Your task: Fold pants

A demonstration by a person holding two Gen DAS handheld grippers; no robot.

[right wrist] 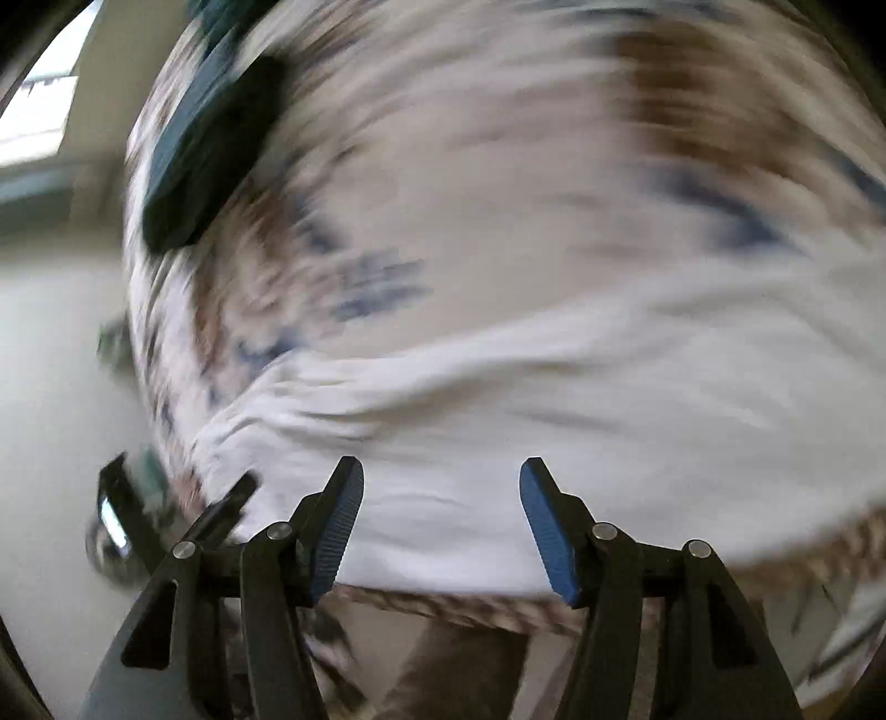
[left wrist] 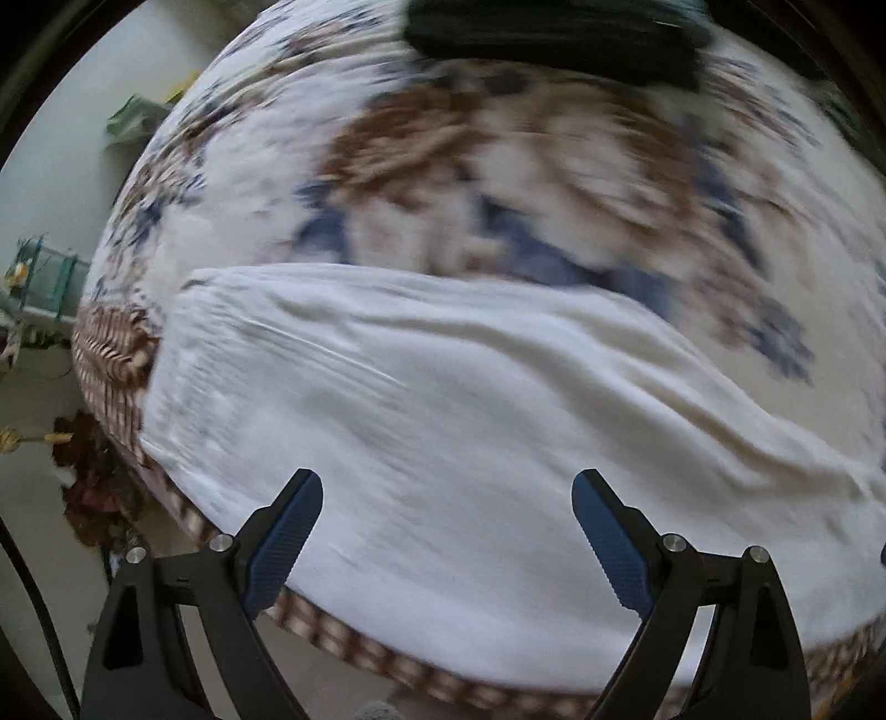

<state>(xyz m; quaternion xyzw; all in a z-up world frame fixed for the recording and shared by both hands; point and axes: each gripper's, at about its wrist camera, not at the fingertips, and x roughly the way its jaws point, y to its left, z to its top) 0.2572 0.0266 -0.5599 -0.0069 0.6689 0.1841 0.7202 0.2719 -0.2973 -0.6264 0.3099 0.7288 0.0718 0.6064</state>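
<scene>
White pants (left wrist: 443, 399) lie spread across the near edge of a bed with a white, brown and blue patterned cover (left wrist: 498, 166). My left gripper (left wrist: 447, 487) is open and empty, hovering over the pants near the bed's front edge. In the right wrist view the same white pants (right wrist: 554, 421) cross the frame, blurred by motion. My right gripper (right wrist: 441, 476) is open and empty, just above the pants' near edge. The other gripper (right wrist: 166, 515) shows blurred at the lower left.
A dark folded garment (left wrist: 554, 39) lies at the far side of the bed; it also shows in the right wrist view (right wrist: 210, 149). The bed's brown-patterned edge (left wrist: 387, 659) runs below the pants. Floor, a teal rack (left wrist: 44, 277) and clutter lie to the left.
</scene>
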